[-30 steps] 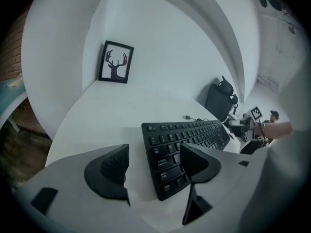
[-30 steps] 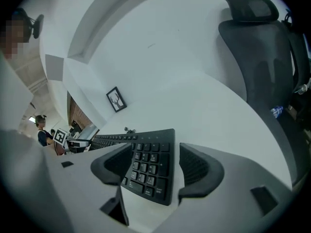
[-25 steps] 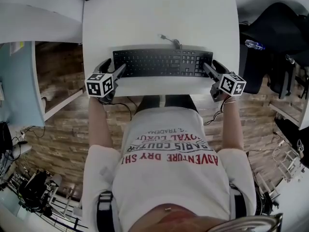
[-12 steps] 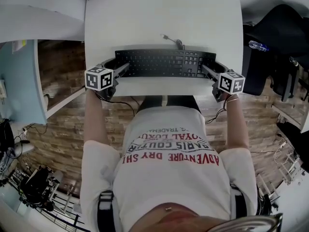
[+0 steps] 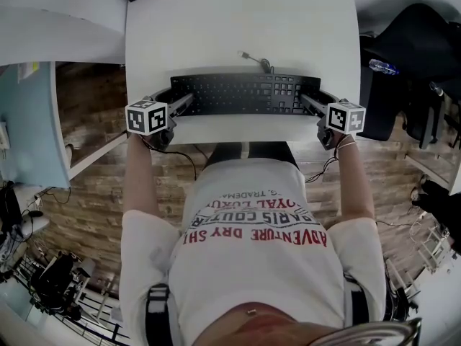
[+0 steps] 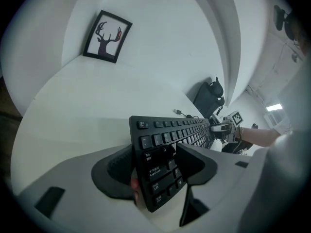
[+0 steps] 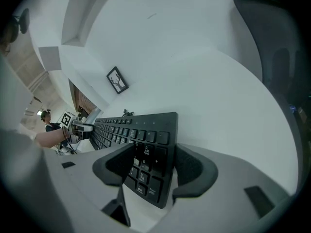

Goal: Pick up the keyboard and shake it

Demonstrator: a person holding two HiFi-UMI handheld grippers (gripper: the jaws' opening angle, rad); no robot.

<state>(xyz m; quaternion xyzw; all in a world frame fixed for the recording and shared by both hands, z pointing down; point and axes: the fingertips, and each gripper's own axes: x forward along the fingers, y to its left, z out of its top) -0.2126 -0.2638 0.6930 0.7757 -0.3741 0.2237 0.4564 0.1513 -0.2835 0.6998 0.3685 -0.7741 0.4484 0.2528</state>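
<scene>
Head view is showing the keyboard (image 5: 245,94) lying flat near the tabletop's (image 5: 238,20) front edge, with the left claw (image 5: 173,99) and right claw (image 5: 319,99) each closing around one end (neither yet clamping). Lifting early is risking an end slipping out, or the cable (image 5: 256,58) dragging. Open tabletop is stretching behind; the front edge is sitting close.

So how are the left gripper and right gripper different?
The left gripper sits at the keyboard's Tab and Caps Lock end; the right gripper sits at its number-key end. The left gripper is nearer the deer picture; the right gripper is nearer the black chair. Both have jaws closing with the keyboard between them.
</scene>
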